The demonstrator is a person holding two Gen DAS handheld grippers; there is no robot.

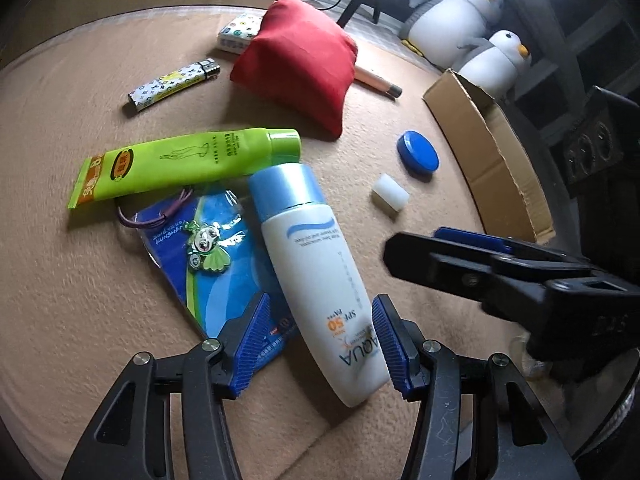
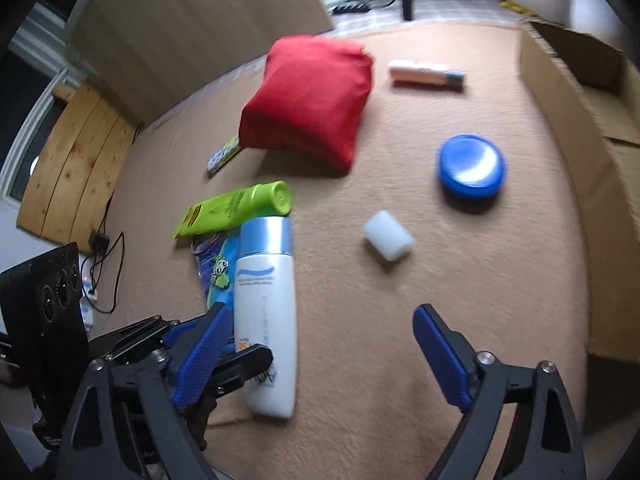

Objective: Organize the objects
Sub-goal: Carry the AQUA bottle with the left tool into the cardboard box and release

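Left claw [image 1: 320, 340] straddles the base of a white sunscreen bottle [image 1: 316, 264] with pale-blue cap, lying on the beige desk [image 1: 80, 280]; pad contact cannot be told. Right claw [image 2: 320, 354] stands open, empty. Beyond: white block [image 2: 387, 240], blue lid [image 2: 471, 168], red pouch [image 2: 308, 100].

Ahead of our right gripper [image 2: 320, 354], bare carpet [image 2: 400, 320] runs clear to the white block [image 2: 387, 241] and blue lid [image 2: 471, 168]. A cardboard box [image 2: 580, 160] walls the right; the sunscreen bottle [image 2: 266, 312] crowds the left.
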